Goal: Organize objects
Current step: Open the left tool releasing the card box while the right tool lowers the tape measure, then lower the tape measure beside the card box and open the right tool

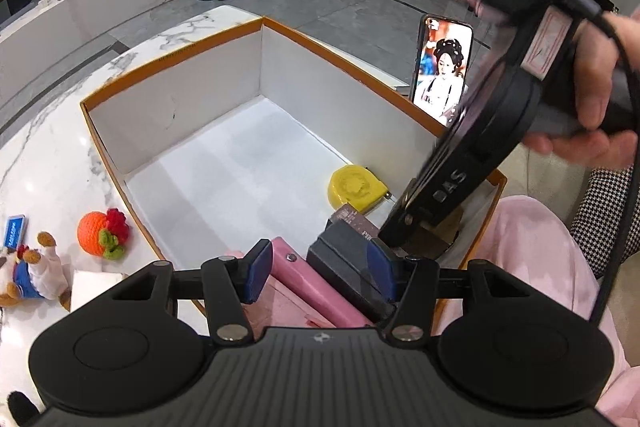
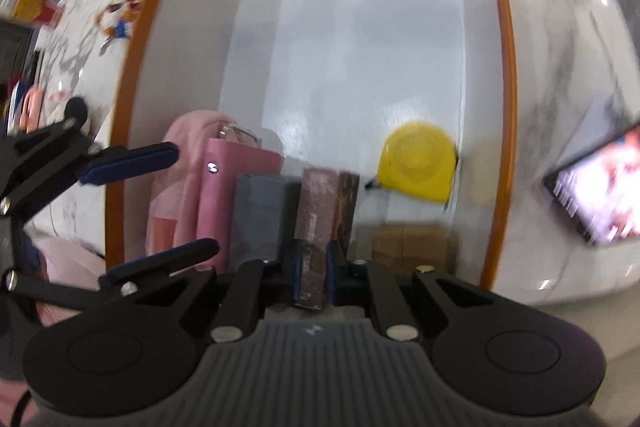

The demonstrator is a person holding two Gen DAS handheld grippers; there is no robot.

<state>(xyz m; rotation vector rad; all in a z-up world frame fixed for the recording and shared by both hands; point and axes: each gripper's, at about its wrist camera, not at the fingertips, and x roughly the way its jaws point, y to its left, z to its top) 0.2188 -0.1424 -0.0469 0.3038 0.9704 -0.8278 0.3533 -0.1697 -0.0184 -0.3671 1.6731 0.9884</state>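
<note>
An orange-rimmed white box [image 1: 172, 95] stands on the marble table; it also shows in the right wrist view [image 2: 500, 39]. At its near end stand a pink case [image 1: 316, 287] [image 2: 236, 183], a dark grey box [image 1: 348, 259] [image 2: 264, 211] and a brown box [image 1: 356, 217] [image 2: 324, 211], with a yellow tape measure [image 1: 356, 187] [image 2: 418, 167] beside them. My left gripper [image 1: 320, 277] is open around the pink case and grey box; it also appears in the right wrist view [image 2: 176, 203]. My right gripper [image 2: 311, 271] is shut on the brown box, its body [image 1: 452, 183] reaching down into the box.
Left of the box lie an orange knitted toy [image 1: 102, 235], a small bear figure [image 1: 32, 267] and a white block [image 1: 94, 289]. A lit phone [image 1: 442, 71] [image 2: 600, 183] stands beyond the right wall. A pink cloth [image 2: 176, 187] lies in the box's near-left corner. A brown parcel [image 2: 412, 247] sits near right.
</note>
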